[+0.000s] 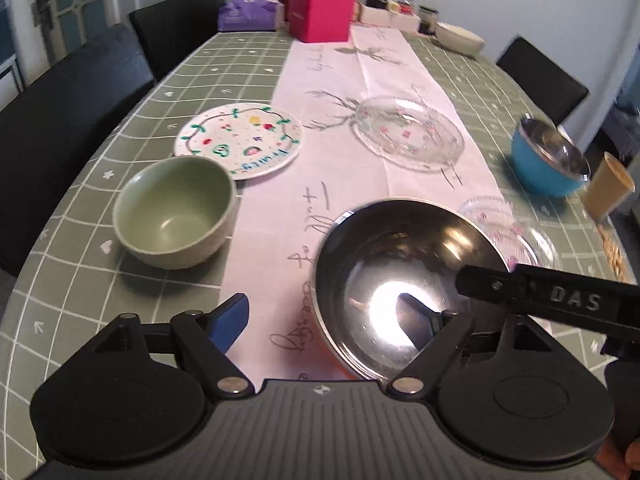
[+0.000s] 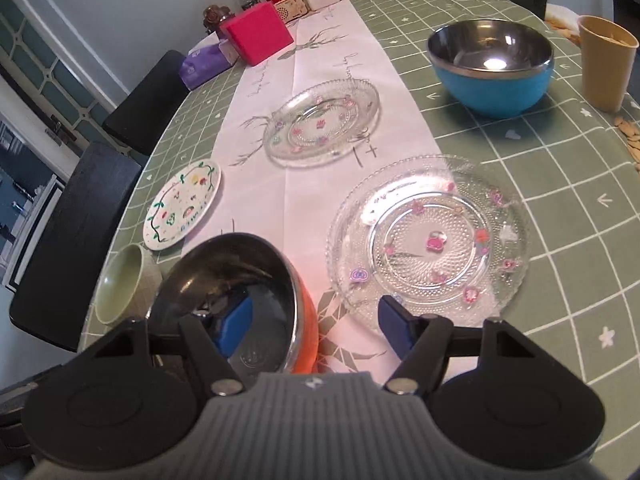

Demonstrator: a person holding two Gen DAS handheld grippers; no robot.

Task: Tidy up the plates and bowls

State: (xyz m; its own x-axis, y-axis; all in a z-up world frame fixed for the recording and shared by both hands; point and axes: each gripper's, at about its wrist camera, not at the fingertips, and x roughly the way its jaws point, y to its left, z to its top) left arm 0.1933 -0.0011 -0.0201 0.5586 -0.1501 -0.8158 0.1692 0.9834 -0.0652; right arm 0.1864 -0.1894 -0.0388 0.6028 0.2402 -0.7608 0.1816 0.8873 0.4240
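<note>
- While nothing is stacked yet, the sorting looks barely begun: every plate and bowl is laid out singly across the worktop [image 2: 520, 184].
- Closest in, an orange steel bowl [image 1: 400, 280] is straddled at its rim by both grippers.
- The left gripper [image 1: 324, 316] is spread wide, one finger inside the bowl and the other outside on the runner; no pad is seen pressing on the wall, so nothing is held.
- The right gripper [image 2: 316, 326] is held about half open, one blue finger inside the bowl and the other outside it, near the edge of the near glass plate [image 2: 432, 240]; whether the rim is actually pinched can't be told, but a gap seems left.
- Still to be gathered, as judged from the layout:
- the green bowl [image 1: 176, 212], sat just beside the painted plate [image 1: 240, 146]
- the far glass plate [image 2: 322, 124], set on the runner
- the blue bowl [image 2: 490, 66], parked well apart near a tan cup [image 2: 606, 64]
- Bowls nested and plates piled are probably what's wanted, so basically all of it is left.
</note>
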